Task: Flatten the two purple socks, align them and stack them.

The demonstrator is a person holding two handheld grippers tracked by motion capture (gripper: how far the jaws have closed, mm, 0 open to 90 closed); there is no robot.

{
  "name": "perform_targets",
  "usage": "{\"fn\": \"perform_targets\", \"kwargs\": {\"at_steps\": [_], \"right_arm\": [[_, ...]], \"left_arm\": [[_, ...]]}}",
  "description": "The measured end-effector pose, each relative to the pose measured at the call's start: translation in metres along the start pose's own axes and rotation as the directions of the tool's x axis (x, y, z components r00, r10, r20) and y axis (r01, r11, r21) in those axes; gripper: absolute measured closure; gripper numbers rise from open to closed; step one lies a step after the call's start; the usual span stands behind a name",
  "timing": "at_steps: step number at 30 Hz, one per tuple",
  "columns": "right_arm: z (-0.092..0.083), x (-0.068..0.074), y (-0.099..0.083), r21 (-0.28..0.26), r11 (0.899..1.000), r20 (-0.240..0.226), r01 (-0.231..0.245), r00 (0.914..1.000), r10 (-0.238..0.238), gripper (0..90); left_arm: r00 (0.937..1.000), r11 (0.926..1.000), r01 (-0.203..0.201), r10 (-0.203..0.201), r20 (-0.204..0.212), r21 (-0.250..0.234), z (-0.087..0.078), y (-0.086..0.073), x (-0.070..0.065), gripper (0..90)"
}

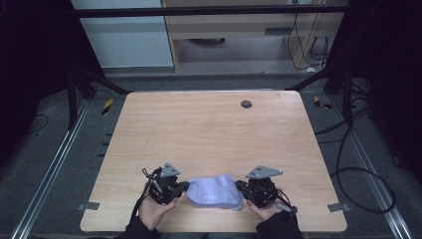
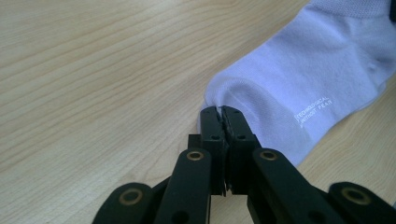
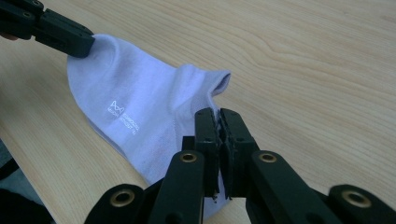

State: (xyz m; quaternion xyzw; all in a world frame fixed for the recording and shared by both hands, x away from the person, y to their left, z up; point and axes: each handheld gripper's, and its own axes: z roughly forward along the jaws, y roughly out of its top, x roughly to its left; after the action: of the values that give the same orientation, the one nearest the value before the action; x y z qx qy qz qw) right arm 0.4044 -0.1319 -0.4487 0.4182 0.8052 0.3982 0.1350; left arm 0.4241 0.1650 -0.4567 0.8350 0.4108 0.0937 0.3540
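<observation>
A white ankle sock (image 1: 216, 191) with small printed lettering lies near the table's front edge, stretched between both grippers. My left gripper (image 1: 185, 186) has its jaws closed on the sock's left end; in the left gripper view the tips (image 2: 220, 111) pinch the rounded fabric edge of the sock (image 2: 299, 79). My right gripper (image 1: 240, 186) is shut on the other end, its tips (image 3: 218, 114) gripping the sock (image 3: 130, 102) just below the open cuff. The left gripper (image 3: 81, 44) also appears top left in the right gripper view, holding the far end.
The light wooden table (image 1: 209, 134) has a dark round cable hole (image 1: 246, 104) at its far side. Grey tape tabs (image 1: 88, 205) (image 1: 336, 207) sit at the front corners. Dark floor, metal rails and cables surround the table.
</observation>
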Motion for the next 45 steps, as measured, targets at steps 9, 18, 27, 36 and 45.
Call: {"fn": "perform_targets", "kwargs": {"at_steps": [9,18,27,36,45], "right_arm": [[0.002,-0.002,-0.006,0.028,1.0,-0.004,-0.007,1.0,0.007,87.0],[0.009,-0.003,-0.011,0.072,0.997,0.0,-0.012,0.9999,0.012,86.9],[0.016,-0.008,-0.017,0.104,0.995,0.02,-0.011,0.9998,0.009,82.9],[0.009,-0.006,-0.014,-0.002,1.0,0.025,0.023,0.9994,-0.023,73.8],[0.033,-0.001,-0.018,0.029,0.998,-0.049,0.054,0.9974,-0.053,86.7]], "left_arm": [[1.0,0.9997,-0.003,0.003,0.003,0.024,0.006,-0.004,-0.002,87.8],[1.0,0.9991,-0.007,0.007,0.002,0.043,0.013,-0.007,-0.002,87.8],[0.9999,0.9988,-0.011,0.012,-0.012,0.048,0.017,-0.009,0.001,85.3],[0.9991,0.9976,-0.031,0.029,-0.031,-0.063,0.002,0.0,-0.005,74.7],[0.9964,0.9963,-0.082,0.082,-0.023,-0.024,0.036,0.003,-0.023,83.4]]}}
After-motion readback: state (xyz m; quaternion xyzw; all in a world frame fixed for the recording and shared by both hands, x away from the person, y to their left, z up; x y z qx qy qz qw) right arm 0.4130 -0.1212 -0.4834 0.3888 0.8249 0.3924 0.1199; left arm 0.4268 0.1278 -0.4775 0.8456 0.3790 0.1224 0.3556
